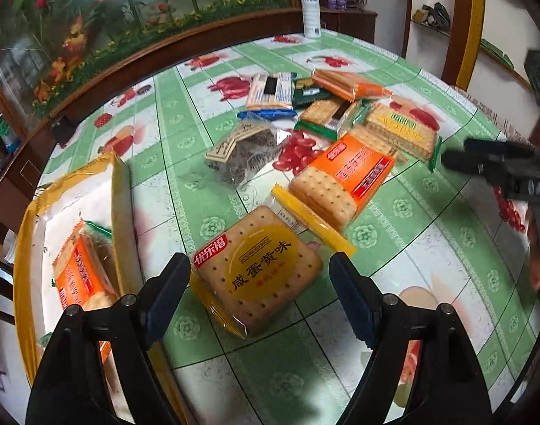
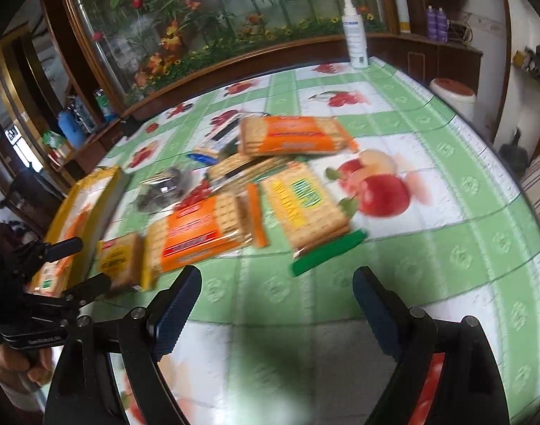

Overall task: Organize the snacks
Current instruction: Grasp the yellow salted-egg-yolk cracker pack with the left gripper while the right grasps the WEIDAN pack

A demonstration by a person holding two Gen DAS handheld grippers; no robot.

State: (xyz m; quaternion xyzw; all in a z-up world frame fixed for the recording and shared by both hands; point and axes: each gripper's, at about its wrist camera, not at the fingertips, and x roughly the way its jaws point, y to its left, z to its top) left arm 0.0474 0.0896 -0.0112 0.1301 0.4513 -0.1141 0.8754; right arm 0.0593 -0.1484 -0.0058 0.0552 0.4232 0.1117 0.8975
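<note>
Left gripper, jaws spread, straddles the yellow cracker pack at lower centre; closing, then boxing, likely follows.

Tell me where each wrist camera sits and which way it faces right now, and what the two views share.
Left wrist: on the left gripper, angled down at the yellow cracker pack between its open fingers; right gripper at far right.
Right wrist: on the right gripper, angled down over bare tablecloth; left gripper and a hand at left.
Shared: snack pile, yellow tray, spray bottle.
</note>
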